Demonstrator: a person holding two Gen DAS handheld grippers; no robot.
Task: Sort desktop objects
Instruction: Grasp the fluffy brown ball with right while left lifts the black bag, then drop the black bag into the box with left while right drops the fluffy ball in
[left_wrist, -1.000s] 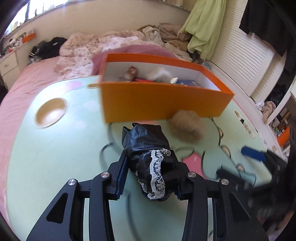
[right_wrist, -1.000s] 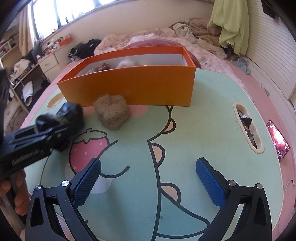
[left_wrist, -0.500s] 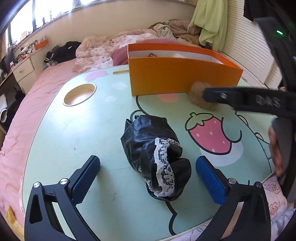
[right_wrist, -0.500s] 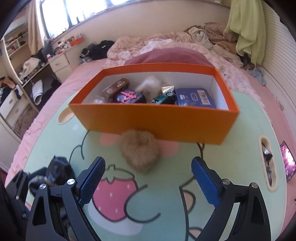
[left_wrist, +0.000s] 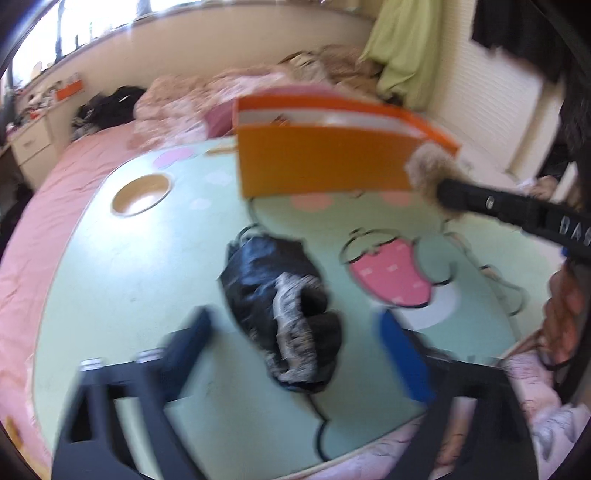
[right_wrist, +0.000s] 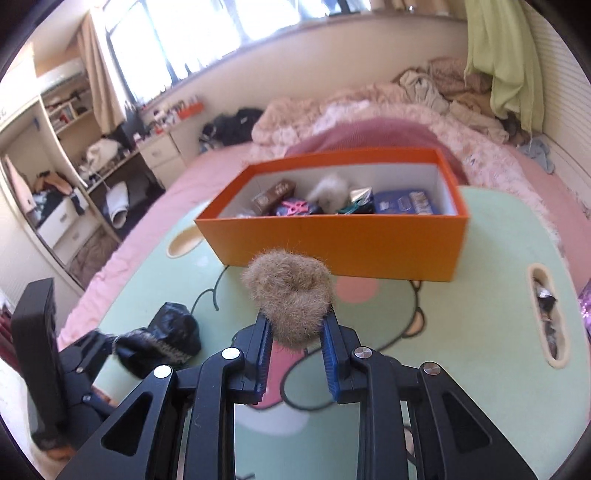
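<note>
The right claw (right_wrist: 295, 339) was pinching a tan furry pom-pom (right_wrist: 290, 297) between its blue pads, which pressed into its lower half. The pom-pom was a rounded tuft of short, matted, sandy-brown fur with a soft crease across its top, and it was held above the bench (right_wrist: 480, 332), in front of the near wall of the orange box (right_wrist: 332, 240). That open-topped box, white inside, stood on the mint-green cartoon-printed bench and held several small items.

The left claw (left_wrist: 291, 332) was closing, its blurred jaws set either side of a black glossy bundle (left_wrist: 266, 269) that lay on the bench; the pads did not appear to press on it. The bundle was crumpled, shiny black material with a strip of pale lace trim across its nearer half. It sat near the bench's middle, beside the printed pink strawberry (left_wrist: 391, 273).
</note>
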